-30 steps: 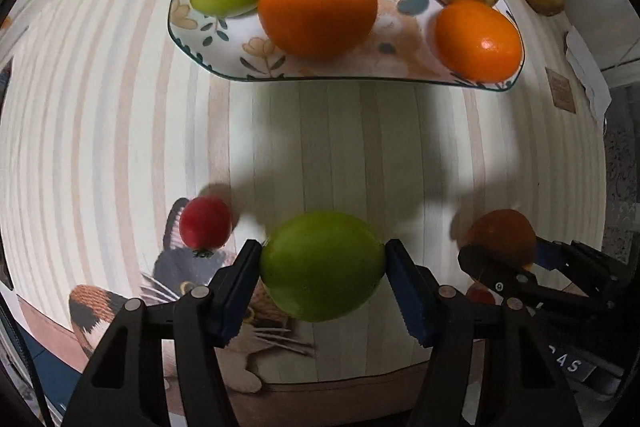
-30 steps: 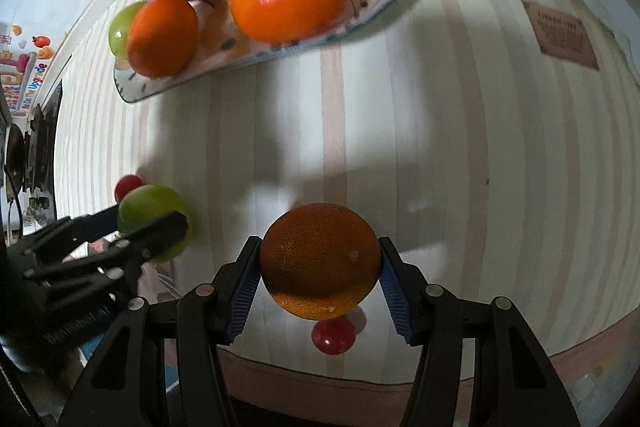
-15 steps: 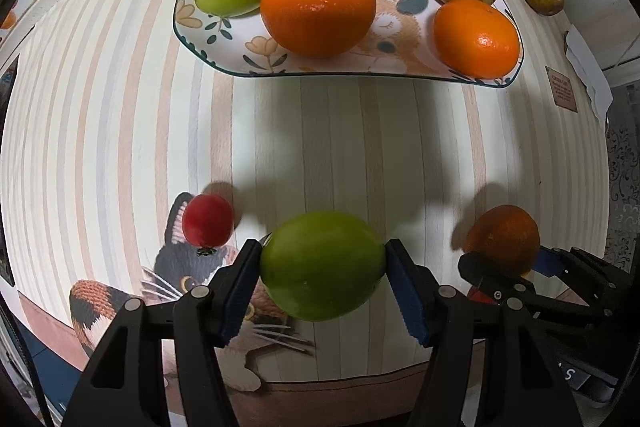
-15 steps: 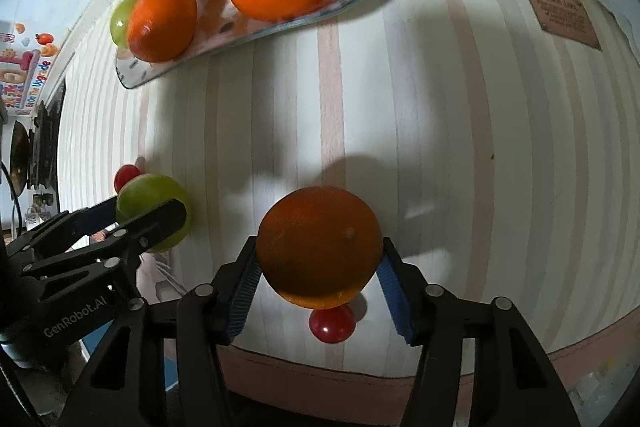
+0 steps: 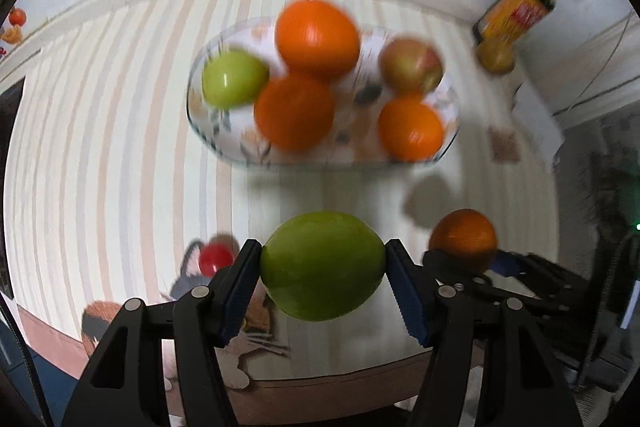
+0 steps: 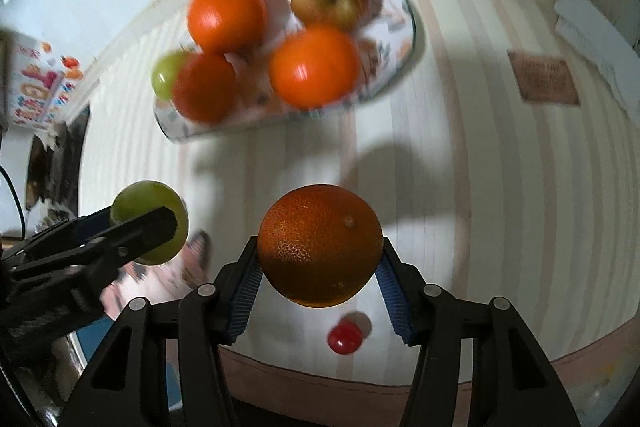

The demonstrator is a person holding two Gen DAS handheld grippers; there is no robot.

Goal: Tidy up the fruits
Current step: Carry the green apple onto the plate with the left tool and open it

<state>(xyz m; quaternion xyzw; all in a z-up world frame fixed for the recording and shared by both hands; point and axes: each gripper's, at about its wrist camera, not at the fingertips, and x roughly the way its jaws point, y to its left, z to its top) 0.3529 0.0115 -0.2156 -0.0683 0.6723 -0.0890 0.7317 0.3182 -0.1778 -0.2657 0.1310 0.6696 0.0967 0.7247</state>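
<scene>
left wrist view: left gripper [image 5: 323,269] squeezes a green apple [image 5: 322,264] above the striped table [image 5: 120,131], w/ a small red fruit [image 5: 216,259] just behind on the left. right gripper [image 6: 319,267] squeezes a dark orange [image 6: 320,245], red fruit [image 6: 344,337] on the table below it. farther back, plate [image 5: 200,131] w/ oranges & apples, blurry.

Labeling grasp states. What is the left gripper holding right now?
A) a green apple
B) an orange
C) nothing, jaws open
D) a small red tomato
A: in the left wrist view the left gripper has both blue pads pressed against the green apple, lifted above the striped tablecloth; the right gripper has the dark orange.
</scene>
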